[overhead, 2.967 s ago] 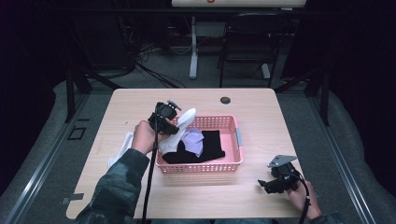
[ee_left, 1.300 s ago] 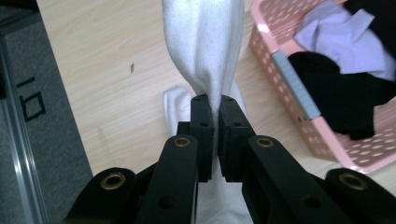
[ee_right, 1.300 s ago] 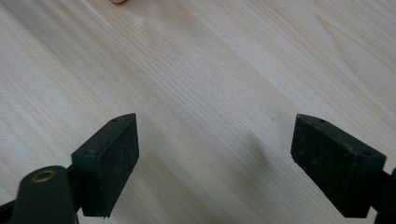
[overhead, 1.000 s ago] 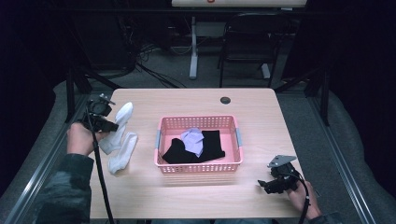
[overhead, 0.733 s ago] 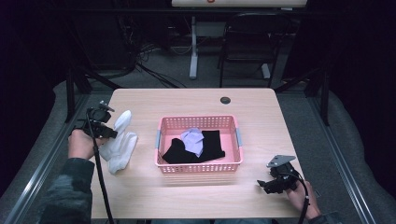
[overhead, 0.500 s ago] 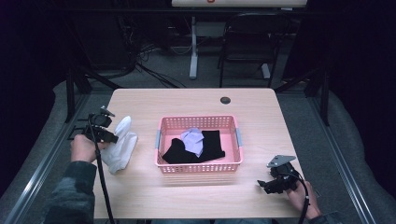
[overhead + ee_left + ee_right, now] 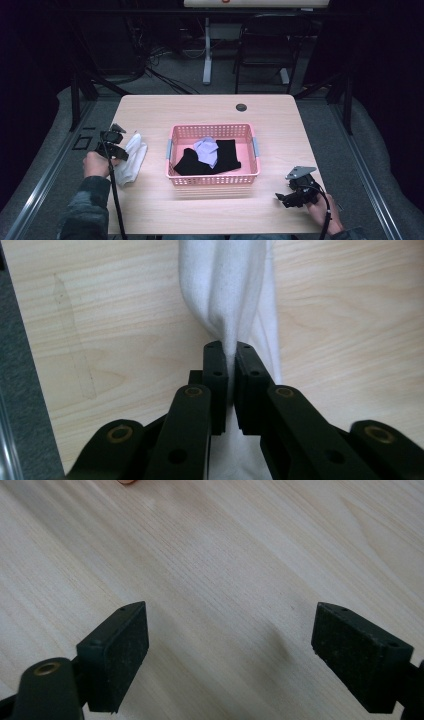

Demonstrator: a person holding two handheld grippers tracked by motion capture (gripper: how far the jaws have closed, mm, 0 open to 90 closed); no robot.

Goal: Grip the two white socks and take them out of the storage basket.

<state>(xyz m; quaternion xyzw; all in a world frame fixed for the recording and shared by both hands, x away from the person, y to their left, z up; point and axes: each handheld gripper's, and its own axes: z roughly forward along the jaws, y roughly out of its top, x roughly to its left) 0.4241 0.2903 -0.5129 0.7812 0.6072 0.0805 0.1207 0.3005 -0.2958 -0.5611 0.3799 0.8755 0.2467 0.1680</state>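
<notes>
A white sock (image 7: 132, 156) lies on the wooden table (image 7: 210, 112) left of the pink basket (image 7: 213, 132). My left gripper (image 7: 119, 148) is shut on the white sock (image 7: 235, 295), pinching a fold of it just above the table. The basket holds black clothing (image 7: 227, 154) and a pale lilac piece (image 7: 206, 149). My right gripper (image 7: 281, 197) rests low near the front right of the table; its jaws stand wide open over bare wood (image 7: 230, 625).
A small black round cap (image 7: 241, 107) sits near the table's far edge. A chair and desk legs stand beyond the table. The table's left edge (image 7: 20, 370) runs close to my left gripper.
My left gripper carried the white sock out of the basket, swung left, and lowered it onto the table's left side. The right gripper has stayed put.
</notes>
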